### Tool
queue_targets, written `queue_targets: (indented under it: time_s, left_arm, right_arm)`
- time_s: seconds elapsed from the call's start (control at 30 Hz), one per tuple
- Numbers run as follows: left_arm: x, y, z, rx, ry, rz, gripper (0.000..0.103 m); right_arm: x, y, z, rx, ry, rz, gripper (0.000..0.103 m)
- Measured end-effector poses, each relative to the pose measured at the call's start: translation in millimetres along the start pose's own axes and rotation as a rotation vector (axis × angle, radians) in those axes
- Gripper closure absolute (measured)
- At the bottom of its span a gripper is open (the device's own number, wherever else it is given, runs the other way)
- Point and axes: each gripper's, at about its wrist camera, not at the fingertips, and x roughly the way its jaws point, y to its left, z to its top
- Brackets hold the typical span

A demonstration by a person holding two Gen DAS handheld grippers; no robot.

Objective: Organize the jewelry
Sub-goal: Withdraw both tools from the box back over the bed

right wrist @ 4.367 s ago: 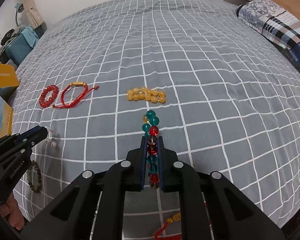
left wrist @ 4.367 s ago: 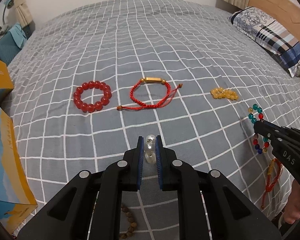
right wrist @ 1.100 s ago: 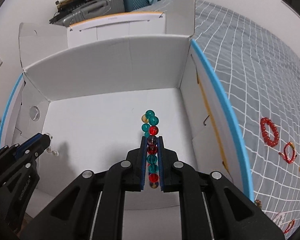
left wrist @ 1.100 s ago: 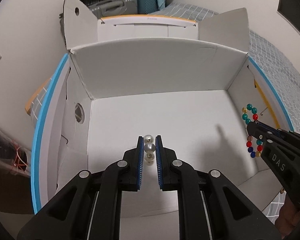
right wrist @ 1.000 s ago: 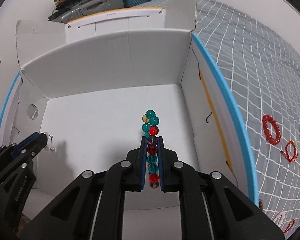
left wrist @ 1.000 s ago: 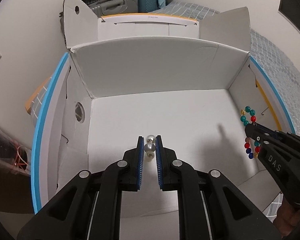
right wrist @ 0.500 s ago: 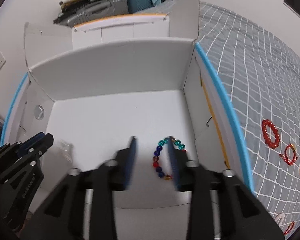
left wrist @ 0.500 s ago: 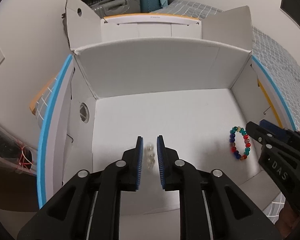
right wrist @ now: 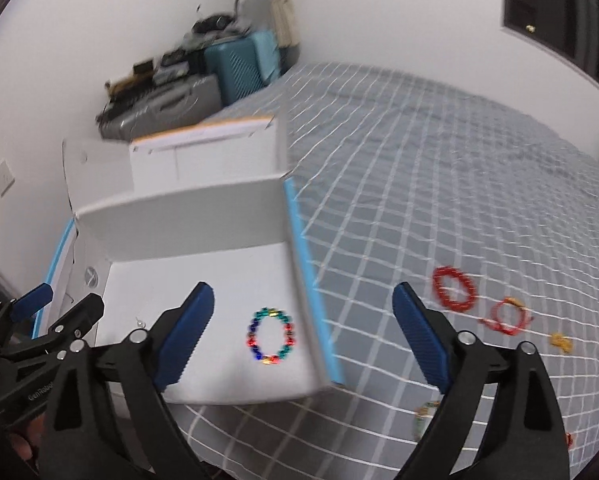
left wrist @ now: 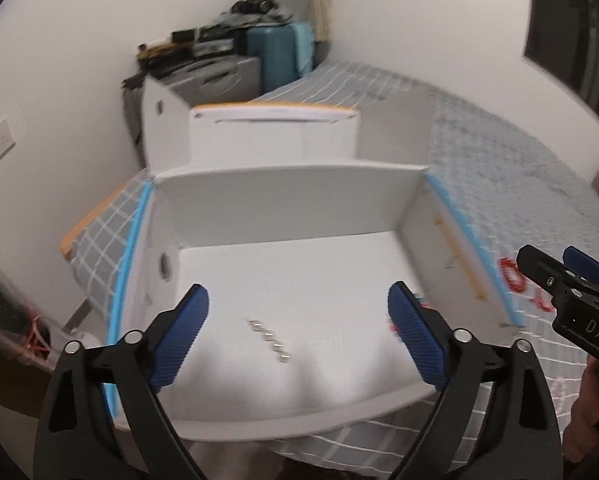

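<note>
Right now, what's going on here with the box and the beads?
A person holding a gripper in each hand is sorting jewelry from a bed into a white box. Both the left gripper and the right gripper have just been opening, with nothing between their jaws. The multicolored bead bracelet and a pale pearl piece lie on the box floor. A red bead bracelet and other pieces lie on the bedspread.

Box on the bed, two bracelets inside

The pearl bracelet [left wrist: 268, 335] is laid left of the beaded bracelet [right wrist: 271, 336] in the box [right wrist: 187, 212]; other bracelets [right wrist: 454, 287] are spread on the bed [right wrist: 439, 152] to its right.
</note>
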Motion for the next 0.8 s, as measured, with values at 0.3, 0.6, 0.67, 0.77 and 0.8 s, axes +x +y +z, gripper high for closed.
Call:
queue_targets:
  time_s: [0.3,0.6,0.67,0.77,0.8]
  left_arm:
    - [-35.0,-73.2,-7.1,0.078,-0.07,-0.123,0.006]
    - [-44.4,-152.6,-30.0,0.184,-0.063,-0.219,0.006]
    - [-42.6,-168.1,-35.9,0.207,-0.057,-0.235,0.006]
    - [-33.8,-197.9,-47.8,0.252,-0.039,-0.268,0.006]
    - [-30.9,-204.5,-51.1,0.261,-0.035,-0.277,0.006]
  right_arm:
    - [-65.5,-70.7,-23.3,0.04,-0.077,-0.094,0.01]
    - [-109.4,-153.0,-65.6,0.131,-0.073,-0.195,0.009]
    - [-112.8,-168.3,-76.9,0.154,-0.062,-0.214,0.009]
    - [-115.5,-199.0,-98.0,0.189,-0.036,-0.244,0.009]
    - [-114.6,-207.3,-104.6,0.201,-0.027,-0.249,0.009]
